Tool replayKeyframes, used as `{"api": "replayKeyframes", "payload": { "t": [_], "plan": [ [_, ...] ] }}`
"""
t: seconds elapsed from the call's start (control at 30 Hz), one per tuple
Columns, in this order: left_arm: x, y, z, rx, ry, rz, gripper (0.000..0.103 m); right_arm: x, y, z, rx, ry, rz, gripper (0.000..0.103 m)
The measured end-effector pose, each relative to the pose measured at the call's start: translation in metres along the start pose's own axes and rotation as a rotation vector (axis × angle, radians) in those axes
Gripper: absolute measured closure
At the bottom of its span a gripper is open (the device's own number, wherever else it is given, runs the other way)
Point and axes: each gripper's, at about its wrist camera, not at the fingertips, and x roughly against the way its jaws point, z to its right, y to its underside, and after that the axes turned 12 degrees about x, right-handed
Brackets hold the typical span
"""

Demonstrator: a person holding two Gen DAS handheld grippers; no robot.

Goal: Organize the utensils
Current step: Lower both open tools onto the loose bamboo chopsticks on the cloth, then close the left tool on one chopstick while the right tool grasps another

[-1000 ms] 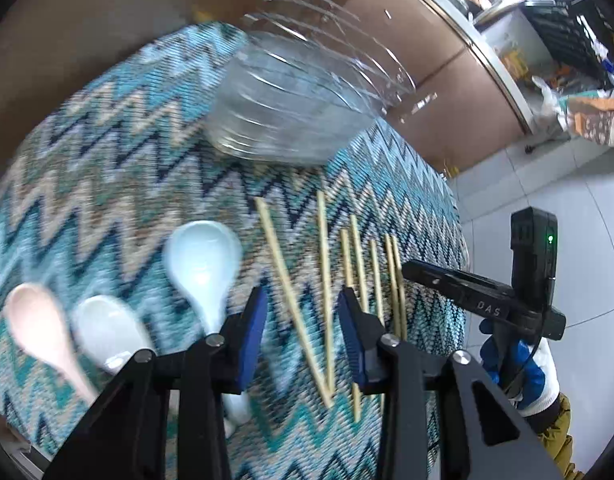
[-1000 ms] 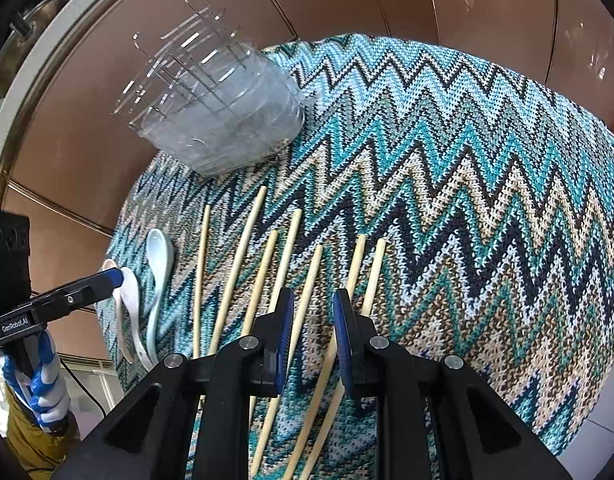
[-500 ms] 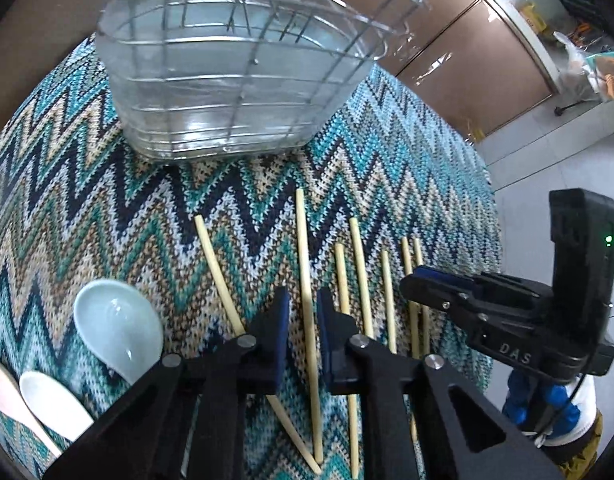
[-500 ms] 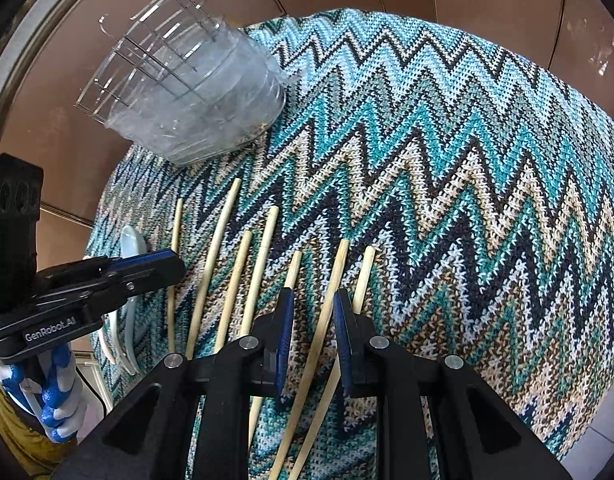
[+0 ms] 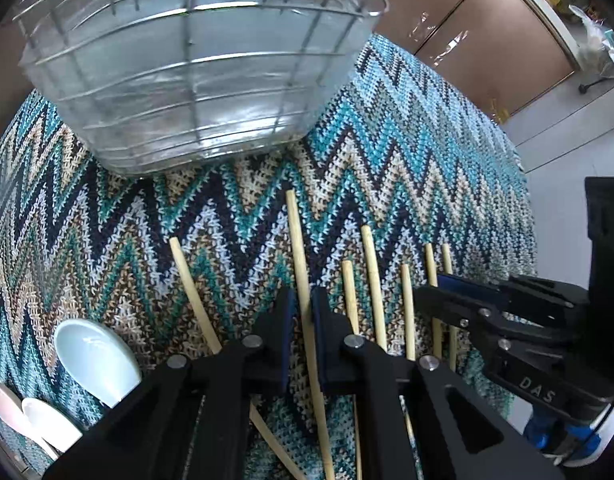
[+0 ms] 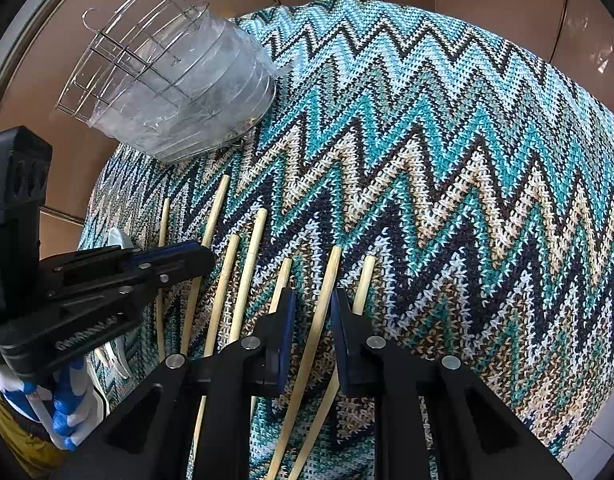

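Observation:
Several bamboo chopsticks lie side by side on a zigzag knitted mat [image 5: 427, 148]. My left gripper [image 5: 303, 304] has its jaws closed against one long chopstick [image 5: 297, 240]. My right gripper [image 6: 313, 300] is slightly open, its jaws either side of another chopstick [image 6: 331, 272] without clearly touching it. A wire rack with a clear plastic liner [image 5: 195, 60] stands at the mat's far side; it also shows in the right wrist view [image 6: 179, 92]. Three ceramic spoons, pale blue [image 5: 95, 360], white [image 5: 47, 420] and pink [image 5: 3, 400], lie at the left.
Brown cabinet doors [image 5: 487, 40] run behind the table. The mat's edge [image 5: 523, 184] drops to a tiled floor on the right. Each gripper shows in the other's view: the right one [image 5: 507, 320], the left one [image 6: 107, 276].
My left gripper moved forward toward the rack and narrowed from wide open to closed on a chopstick. My right gripper moved a little forward over its chopstick, gap about the same.

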Motion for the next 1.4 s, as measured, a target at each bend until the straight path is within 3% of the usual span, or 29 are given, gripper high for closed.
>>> {"api": "replayKeyframes", "payload": {
  "t": [0.17,0.33,0.5,0.77,0.97,1.17,1.4],
  "plan": [
    [-0.002,0.003,0.008,0.011,-0.021,0.023,0.098,-0.006,0.002,-0.001,-0.006,0.015,0.008,0.094],
    [0.010,0.012,0.012,0.023,-0.001,0.081,0.098,0.000,0.012,-0.001,-0.022,0.007,0.044,0.096],
    [0.064,0.025,0.005,0.025,0.088,0.216,0.098,0.030,0.023,-0.020,0.007,-0.019,0.129,0.097],
    [0.190,0.042,-0.011,0.019,0.221,0.588,0.098,0.123,0.033,-0.063,0.142,-0.027,0.436,0.097],
    [0.264,0.016,-0.030,0.072,0.297,0.833,0.098,0.197,0.005,-0.094,0.236,-0.020,0.735,0.097],
    [0.279,-0.027,-0.038,0.141,0.268,1.033,0.098,0.228,-0.040,-0.109,0.267,0.000,0.986,0.097],
    [0.248,-0.051,-0.022,0.154,0.143,1.229,0.098,0.203,-0.084,-0.111,0.275,0.119,1.081,0.097]
  ]
}}
